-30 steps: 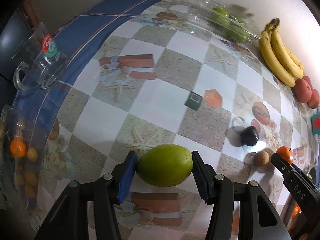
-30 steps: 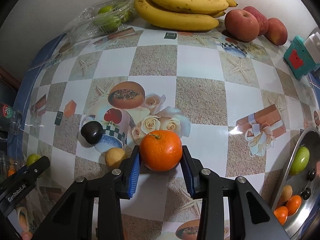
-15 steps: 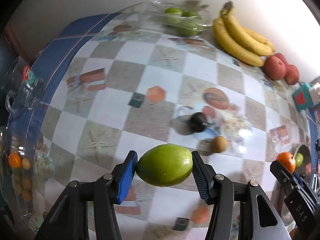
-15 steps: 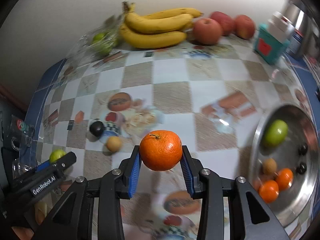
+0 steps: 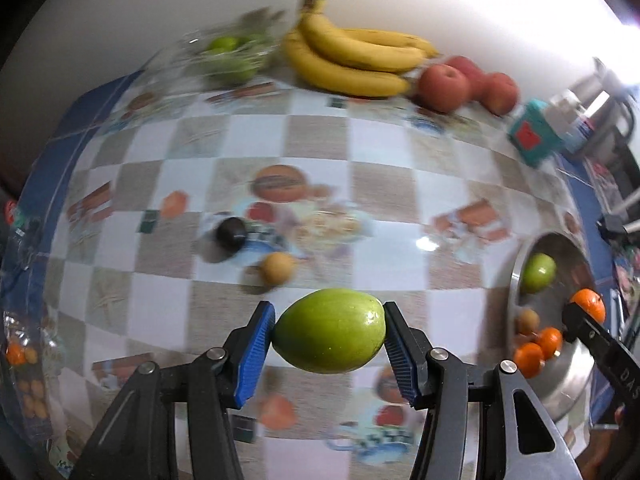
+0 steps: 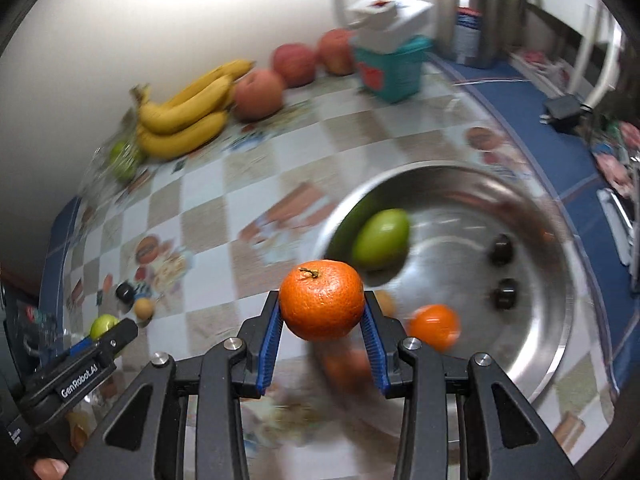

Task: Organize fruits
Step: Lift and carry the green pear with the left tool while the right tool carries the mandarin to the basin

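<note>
My left gripper (image 5: 330, 334) is shut on a green fruit (image 5: 330, 330), held above the checked tablecloth. My right gripper (image 6: 322, 308) is shut on an orange (image 6: 322, 304), hanging at the near left rim of a steel bowl (image 6: 560, 340). That bowl (image 5: 560, 384) sits at the right edge of the left wrist view, with the right gripper and its orange (image 5: 588, 304) over it. Inside the bowl lie a green fruit (image 6: 382, 238), an orange fruit (image 6: 434, 326) and two small dark fruits (image 6: 502, 248). A dark fruit (image 5: 231, 233) and a small tan fruit (image 5: 276, 268) rest on the cloth.
Bananas (image 5: 356, 60), red apples (image 5: 444, 82) and a clear bag of green fruit (image 5: 230, 54) line the wall. A teal box (image 6: 390, 68) and a steel kettle (image 6: 480, 12) stand at the back right. A clear bag of small orange fruit (image 5: 24, 360) lies at the far left edge.
Both grippers have lifted and swept right across the table with their fruit. The right one has reached the bowl's rim; the bowl has come into the left wrist view.
</note>
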`<state>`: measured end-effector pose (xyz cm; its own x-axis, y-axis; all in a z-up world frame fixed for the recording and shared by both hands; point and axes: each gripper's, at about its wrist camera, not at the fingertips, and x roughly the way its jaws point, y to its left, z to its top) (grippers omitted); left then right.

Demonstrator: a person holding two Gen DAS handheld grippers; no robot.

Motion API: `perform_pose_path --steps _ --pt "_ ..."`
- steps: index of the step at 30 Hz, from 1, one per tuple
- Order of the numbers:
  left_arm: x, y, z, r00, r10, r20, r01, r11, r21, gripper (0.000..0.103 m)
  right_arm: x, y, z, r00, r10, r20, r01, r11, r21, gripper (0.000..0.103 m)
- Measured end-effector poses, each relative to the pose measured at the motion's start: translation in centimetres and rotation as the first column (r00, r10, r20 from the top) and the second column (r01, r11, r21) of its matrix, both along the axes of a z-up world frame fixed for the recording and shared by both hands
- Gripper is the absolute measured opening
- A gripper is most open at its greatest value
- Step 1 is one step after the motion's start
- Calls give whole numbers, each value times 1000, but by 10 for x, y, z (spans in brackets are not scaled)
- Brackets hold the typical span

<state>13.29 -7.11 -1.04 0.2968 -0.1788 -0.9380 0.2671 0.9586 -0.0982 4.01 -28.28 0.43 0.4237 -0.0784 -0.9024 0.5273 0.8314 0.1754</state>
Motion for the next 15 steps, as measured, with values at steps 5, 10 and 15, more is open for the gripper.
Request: perform_pose_path --steps 5,10,15 --pt "-18 -33 11 996 -84 8 85 995 -49 57 -27 -36 7 995 -98 15 98 995 4 40" --pt "-39 -71 16 981 -194 0 194 977 -90 57 -51 -58 8 987 -163 11 163 987 -8 40" --pt "-63 -108 20 953 -303 -24 297 943 -151 57 -71 -68 -2 980 -198 -23 198 980 -4 40"
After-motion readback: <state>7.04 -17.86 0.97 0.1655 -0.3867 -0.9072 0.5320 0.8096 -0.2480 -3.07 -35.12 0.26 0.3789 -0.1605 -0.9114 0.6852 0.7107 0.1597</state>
